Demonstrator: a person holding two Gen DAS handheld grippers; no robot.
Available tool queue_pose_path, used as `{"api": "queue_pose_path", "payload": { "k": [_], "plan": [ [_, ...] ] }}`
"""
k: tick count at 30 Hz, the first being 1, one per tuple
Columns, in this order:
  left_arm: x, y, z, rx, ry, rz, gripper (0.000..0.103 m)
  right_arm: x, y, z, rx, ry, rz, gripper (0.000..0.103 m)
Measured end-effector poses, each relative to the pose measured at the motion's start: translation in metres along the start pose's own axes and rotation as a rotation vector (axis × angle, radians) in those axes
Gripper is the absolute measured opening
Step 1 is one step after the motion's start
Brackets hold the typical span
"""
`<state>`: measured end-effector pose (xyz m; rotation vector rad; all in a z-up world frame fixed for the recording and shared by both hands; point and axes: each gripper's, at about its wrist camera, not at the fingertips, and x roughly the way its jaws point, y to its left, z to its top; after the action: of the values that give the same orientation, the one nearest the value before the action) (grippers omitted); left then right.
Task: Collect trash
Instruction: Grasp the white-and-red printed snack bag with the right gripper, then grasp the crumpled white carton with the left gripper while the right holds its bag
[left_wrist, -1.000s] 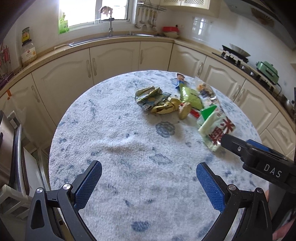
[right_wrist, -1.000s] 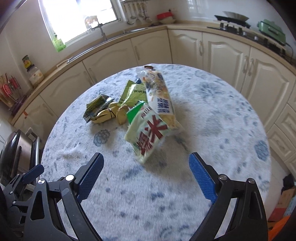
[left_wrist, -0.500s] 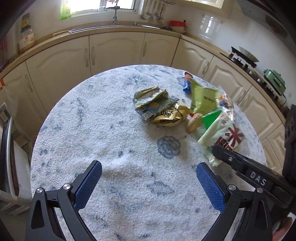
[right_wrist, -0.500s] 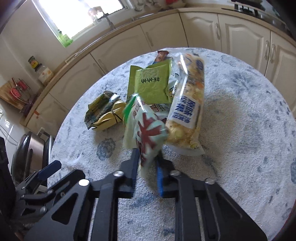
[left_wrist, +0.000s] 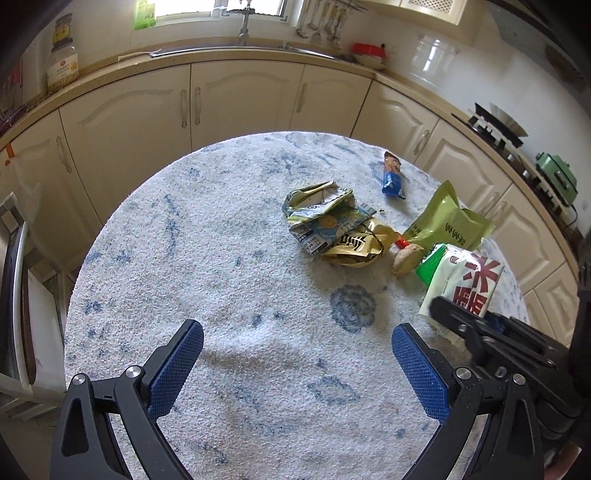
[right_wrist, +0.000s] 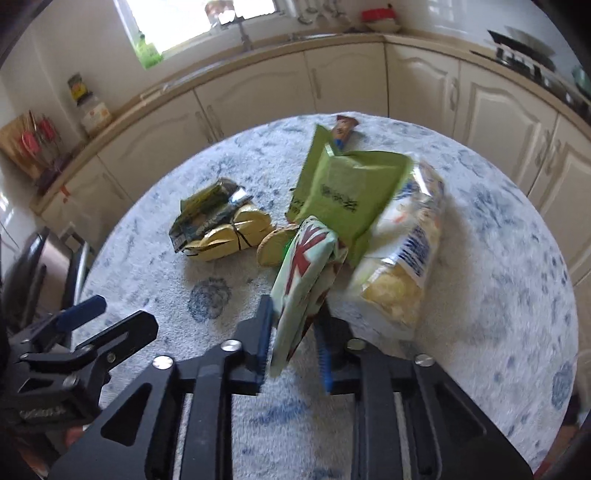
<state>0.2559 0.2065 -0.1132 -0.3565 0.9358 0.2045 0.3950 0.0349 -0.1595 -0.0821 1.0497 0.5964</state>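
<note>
One white-and-green snack packet with red characters (right_wrist: 303, 280) sits between the pads of the right gripper (right_wrist: 293, 341), its lower end pinched and crumpled there, the rest standing up out of the jaws and leaning toward the far side; the jaws have just eased wider after clamping, yet the pads still press the packet from both sides. In the left wrist view the same packet (left_wrist: 461, 284) shows at the right edge of the round table (left_wrist: 229, 258), with the right gripper's black finger in front of its lower end. Just behind it, a green pouch (right_wrist: 347, 195) leans tilted, touching the packet's upper part. Beside both, to the right, lies a clear bag of pale crisps with blue lettering (right_wrist: 406, 258), resting on the speckled white-and-blue table cover. Left of the packet, a round gold-coloured wrapper (right_wrist: 273, 245) lies close by, then a crumpled yellow wrapper (right_wrist: 229, 236) touching a crushed dark-green foil packet (right_wrist: 207, 210). Farthest back, near the table's far rim, a small blue-and-brown bar wrapper (left_wrist: 392, 176) lies apart from the pile. The left gripper (left_wrist: 295, 354) hangs over bare cover on the near side of the table, jaws spread wide, nothing between the blue pads (left_wrist: 177, 365). Cream cabinets (left_wrist: 240, 96) curve behind the table; a stove (left_wrist: 498, 125) stands at right.
</note>
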Motion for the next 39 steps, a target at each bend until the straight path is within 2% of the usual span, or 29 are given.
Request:
{"api": "queue_pose_path", "payload": {
  "k": [4, 6, 7, 8, 10, 11, 14, 17, 21, 25, 35, 39],
  "plan": [
    [0.004, 0.002, 0.0, -0.006, 0.008, 0.012, 0.1, 0.021, 0.005, 0.009, -0.012, 0.048, 0.002, 0.048],
    [0.006, 0.004, 0.001, -0.012, 0.013, 0.009, 0.1, 0.024, 0.007, 0.013, -0.02, 0.045, -0.04, 0.068],
    [0.007, 0.006, 0.002, -0.017, 0.015, 0.009, 0.1, 0.025, 0.006, 0.014, -0.021, 0.039, -0.054, 0.068],
    [0.008, 0.007, 0.002, -0.021, 0.016, 0.009, 0.1, 0.026, 0.004, 0.015, -0.023, 0.031, -0.065, 0.064],
    [0.009, 0.009, 0.002, -0.026, 0.018, 0.009, 0.1, 0.024, 0.002, 0.013, -0.04, 0.012, -0.094, 0.027],
    [0.009, 0.01, 0.002, -0.027, 0.018, 0.009, 0.1, 0.023, -0.001, 0.013, -0.031, 0.021, -0.064, 0.023],
    [0.007, 0.009, 0.002, -0.026, 0.015, 0.018, 0.1, 0.014, -0.011, 0.007, 0.021, 0.022, -0.009, 0.023],
    [0.002, 0.006, 0.0, -0.023, 0.006, 0.018, 0.1, 0.004, -0.013, 0.001, 0.023, -0.002, -0.013, 0.023],
    [-0.005, 0.0, -0.002, -0.008, -0.003, 0.019, 0.1, -0.012, -0.019, -0.002, 0.05, -0.019, 0.028, 0.023],
    [-0.008, -0.006, 0.003, 0.008, -0.014, 0.032, 0.1, -0.028, -0.031, -0.003, 0.081, -0.049, 0.019, 0.023],
    [0.001, -0.021, 0.043, 0.046, -0.02, 0.042, 0.1, -0.054, -0.065, 0.016, 0.125, -0.122, -0.018, 0.023],
    [0.022, -0.023, 0.071, 0.06, 0.001, 0.075, 0.101, -0.049, -0.074, 0.03, 0.131, -0.121, -0.032, 0.023]
  ]
}}
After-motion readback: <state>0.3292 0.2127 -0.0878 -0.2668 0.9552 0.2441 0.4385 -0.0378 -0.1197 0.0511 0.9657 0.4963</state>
